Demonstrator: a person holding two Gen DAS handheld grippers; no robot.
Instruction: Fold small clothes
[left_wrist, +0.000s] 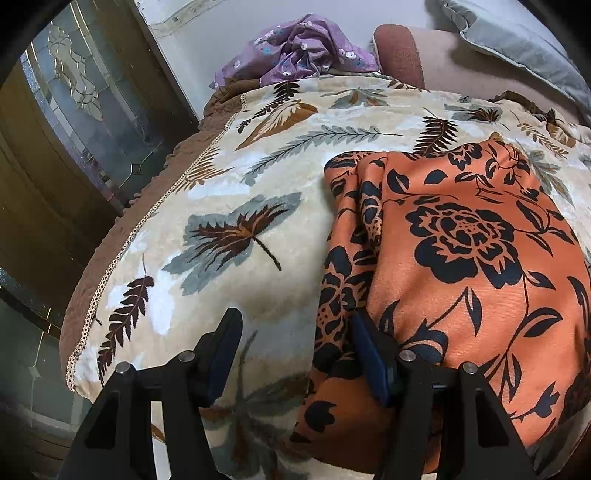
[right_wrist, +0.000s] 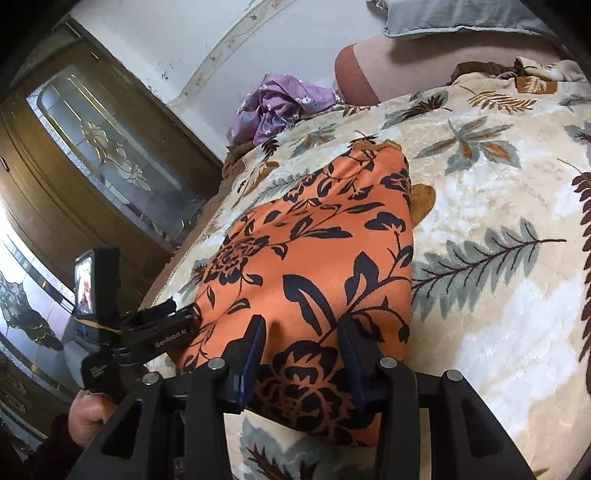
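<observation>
Left tongs (left_wrist: 295, 328): I am holding them part open over the near left edge of the orange flowered garment (left_wrist: 461, 240). One finger is lying on the cloth, the other is over the leaf-print blanket (left_wrist: 240, 177). Nothing is pinched.
Right tongs (right_wrist: 301, 332): I am holding them part open too, the jaws standing either side of a stretch of the garment's near end (right_wrist: 306, 258). The pads are not pressing, so I am gripping nothing.
Why so: I am judging that both tongs are hovering at the near edge to take it for a fold.
Garment: it is lying flat and narrow on the blanket, seemingly folded once lengthwise.
My left hand (right_wrist: 88, 413): it is gripping the left tool's handle.
Further off: a purple flowered cloth (left_wrist: 295, 51) is lying crumpled at the bed's far edge, beside a grey pillow (left_wrist: 517, 40).
</observation>
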